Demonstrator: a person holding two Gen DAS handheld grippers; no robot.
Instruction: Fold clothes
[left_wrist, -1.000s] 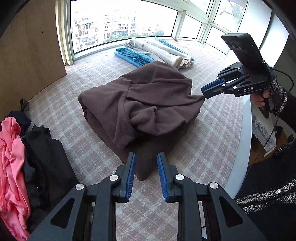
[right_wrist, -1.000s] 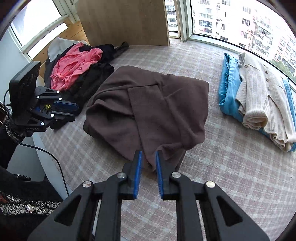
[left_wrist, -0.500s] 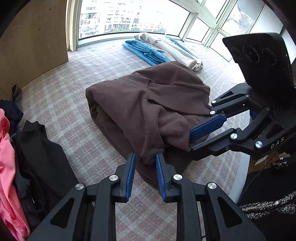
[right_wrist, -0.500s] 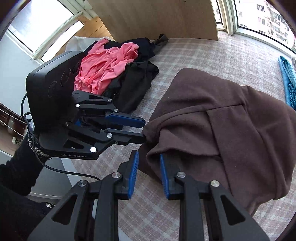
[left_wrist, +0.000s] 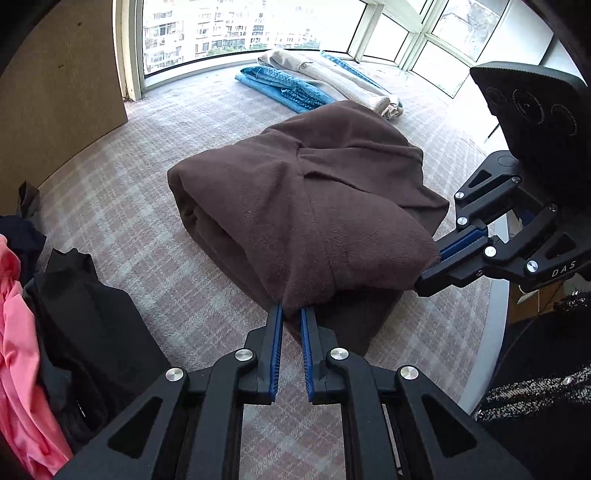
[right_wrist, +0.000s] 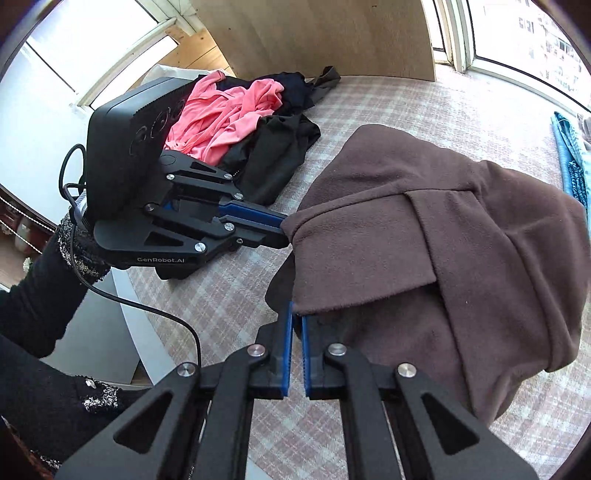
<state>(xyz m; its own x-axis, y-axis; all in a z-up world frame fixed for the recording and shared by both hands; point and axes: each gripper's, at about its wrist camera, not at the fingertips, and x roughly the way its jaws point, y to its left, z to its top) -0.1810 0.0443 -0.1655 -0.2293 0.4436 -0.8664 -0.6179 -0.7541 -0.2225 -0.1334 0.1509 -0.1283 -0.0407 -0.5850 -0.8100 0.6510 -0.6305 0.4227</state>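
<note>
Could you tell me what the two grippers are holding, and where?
Both pinch the brown garment at its near edge: left gripper closing on one corner, right gripper on the other.

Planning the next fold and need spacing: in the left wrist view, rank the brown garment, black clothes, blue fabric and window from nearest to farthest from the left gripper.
1. Brown garment: its near corner sits between the closing jaws of the left gripper.
2. Black clothes: left, beside the gripper.
3. Blue fabric: beyond the brown garment.
4. Window: back edge.
</note>
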